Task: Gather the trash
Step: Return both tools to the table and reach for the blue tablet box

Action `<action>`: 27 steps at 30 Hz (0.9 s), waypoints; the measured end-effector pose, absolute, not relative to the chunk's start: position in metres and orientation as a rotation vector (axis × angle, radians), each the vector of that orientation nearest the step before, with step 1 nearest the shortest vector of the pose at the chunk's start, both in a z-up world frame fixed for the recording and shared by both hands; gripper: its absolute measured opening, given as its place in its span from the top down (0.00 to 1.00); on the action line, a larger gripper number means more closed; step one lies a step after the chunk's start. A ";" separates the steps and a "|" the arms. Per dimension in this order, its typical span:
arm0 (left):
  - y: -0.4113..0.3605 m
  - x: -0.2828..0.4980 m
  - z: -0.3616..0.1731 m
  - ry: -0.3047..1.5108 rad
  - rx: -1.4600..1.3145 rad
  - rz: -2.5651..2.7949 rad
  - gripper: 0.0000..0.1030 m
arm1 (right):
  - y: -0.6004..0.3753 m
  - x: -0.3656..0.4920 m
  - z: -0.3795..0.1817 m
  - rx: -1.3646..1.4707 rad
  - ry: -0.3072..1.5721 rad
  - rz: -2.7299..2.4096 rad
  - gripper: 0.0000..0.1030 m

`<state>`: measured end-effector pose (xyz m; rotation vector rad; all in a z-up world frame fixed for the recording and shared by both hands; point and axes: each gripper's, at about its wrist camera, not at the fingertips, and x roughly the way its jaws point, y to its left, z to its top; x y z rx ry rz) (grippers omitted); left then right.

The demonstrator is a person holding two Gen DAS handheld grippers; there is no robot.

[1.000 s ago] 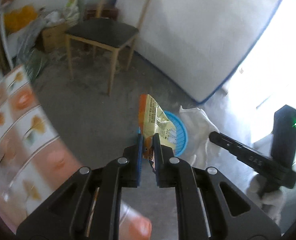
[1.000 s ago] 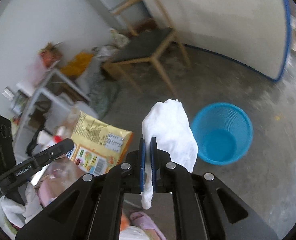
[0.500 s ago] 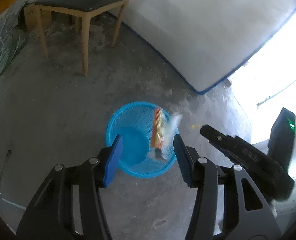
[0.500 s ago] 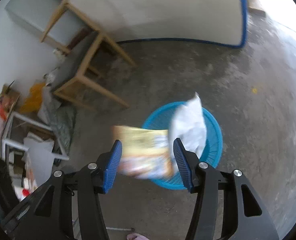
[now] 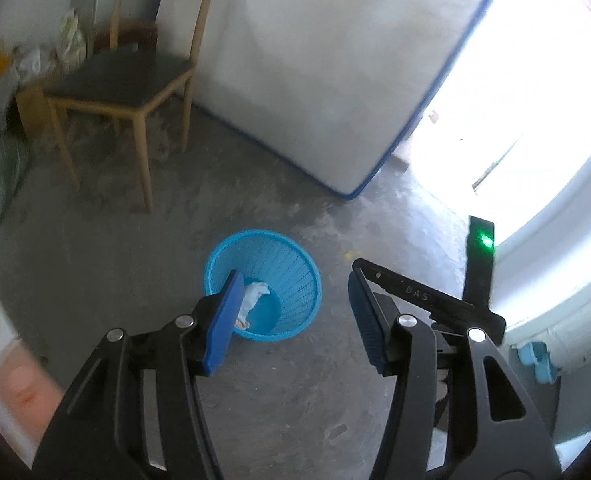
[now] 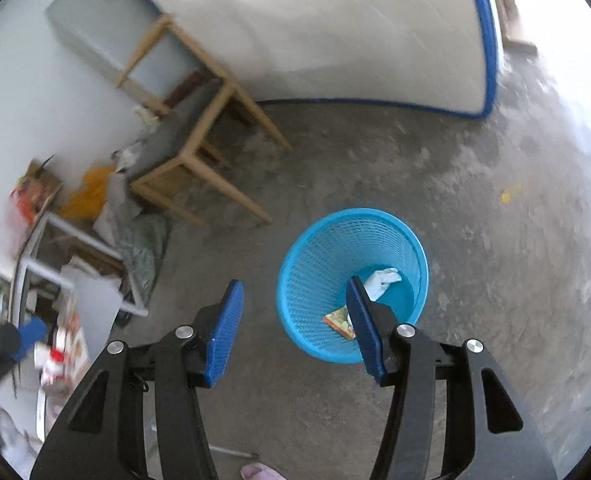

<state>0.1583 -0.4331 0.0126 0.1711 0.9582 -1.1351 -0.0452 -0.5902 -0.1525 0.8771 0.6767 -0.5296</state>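
Observation:
A blue mesh waste basket (image 5: 295,256) stands on the concrete floor; it also shows in the right wrist view (image 6: 315,264). Inside it lie a crumpled white tissue (image 5: 253,294) (image 6: 381,282) and a yellow snack wrapper (image 6: 339,320), the wrapper partly hidden behind a finger. My left gripper (image 5: 293,322) is open and empty, above and in front of the basket. My right gripper (image 6: 293,328) is open and empty, above the basket's left rim. The right gripper's body (image 5: 427,300) shows at the right of the left wrist view.
A wooden chair (image 5: 127,76) (image 6: 199,140) stands behind the basket near a white panel with blue trim (image 5: 315,80). Cluttered shelves and bags (image 6: 63,248) are at the left. A bright doorway (image 5: 535,100) is at the right. A slipper (image 6: 259,472) lies near the bottom edge.
Both grippers opened and let go of the snack wrapper and the tissue, which fell into the basket. Both grippers have since lifted back from the basket.

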 end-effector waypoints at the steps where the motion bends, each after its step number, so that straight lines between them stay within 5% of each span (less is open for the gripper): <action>1: -0.420 0.153 0.024 0.941 0.181 -1.137 0.50 | -0.581 -0.050 -0.145 0.864 0.672 -0.511 0.49; 8: -0.255 0.127 0.080 0.843 0.103 -0.997 0.42 | -0.500 -0.077 -0.114 0.848 0.685 -0.286 0.44; 16: -0.046 0.102 0.066 0.765 0.004 -0.569 0.41 | -0.401 -0.056 -0.124 0.923 0.799 0.030 0.43; 27: 0.024 0.102 0.001 0.809 -0.161 -0.521 0.41 | -0.262 0.018 -0.122 0.949 0.959 0.354 0.43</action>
